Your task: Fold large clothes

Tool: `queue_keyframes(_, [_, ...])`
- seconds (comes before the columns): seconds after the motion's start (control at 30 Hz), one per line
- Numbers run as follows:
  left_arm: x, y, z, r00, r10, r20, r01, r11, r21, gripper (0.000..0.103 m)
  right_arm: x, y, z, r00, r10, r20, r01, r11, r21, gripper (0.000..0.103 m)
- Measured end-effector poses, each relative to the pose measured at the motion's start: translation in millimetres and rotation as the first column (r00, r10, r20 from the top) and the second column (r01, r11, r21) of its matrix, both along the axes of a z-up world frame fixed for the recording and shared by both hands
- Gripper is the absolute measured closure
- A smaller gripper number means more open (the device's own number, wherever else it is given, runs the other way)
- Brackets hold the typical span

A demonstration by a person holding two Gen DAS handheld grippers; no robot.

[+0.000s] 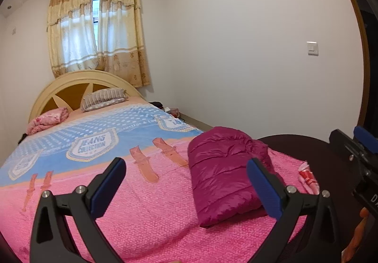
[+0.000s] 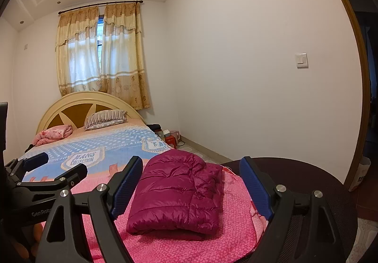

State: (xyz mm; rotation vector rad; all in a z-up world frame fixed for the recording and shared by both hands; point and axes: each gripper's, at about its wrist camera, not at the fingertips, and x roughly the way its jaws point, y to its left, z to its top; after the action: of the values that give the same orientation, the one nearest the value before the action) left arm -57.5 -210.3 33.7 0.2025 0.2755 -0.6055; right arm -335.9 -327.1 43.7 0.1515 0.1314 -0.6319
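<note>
With both our left gripper (image 1: 186, 182) and right gripper (image 2: 191, 182) spread wide and empty, we judge the magenta puffer jacket (image 2: 179, 194), folded on the pink bedspread (image 1: 146, 211), light, squashy and slick (best pinched along a thick folded edge).

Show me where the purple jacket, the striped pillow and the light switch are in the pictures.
purple jacket (image 2: 174, 194): right wrist view, on the middle of its folded top.
striped pillow (image 2: 105, 119): right wrist view, on its striped face.
light switch (image 2: 301, 60): right wrist view, on the plate's centre.
</note>
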Motion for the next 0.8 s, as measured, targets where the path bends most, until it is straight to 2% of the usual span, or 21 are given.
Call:
queue_keyframes(0.13, [2, 0, 0, 0.999, 0.032, 0.032, -0.032, 0.999, 0.015, 0.0, 1, -2, -1, 1.0, 0.002, -0.002, -0.002, 1.0, 0.004, 0.019])
queue_keyframes(0.5, [13, 3, -3, 0.999, 0.006, -0.032, -0.006, 1.0, -0.012, 0.0, 5, -4, -2, 1.0, 0.004, -0.015, -0.004, 1.0, 0.003, 0.019])
queue_keyframes(0.8, [14, 1, -5, 0.999, 0.015, -0.029, -0.015, 1.0, 0.003, 0.0, 9, -8, -8, 1.0, 0.011, -0.027, -0.011, 1.0, 0.017, 0.019])
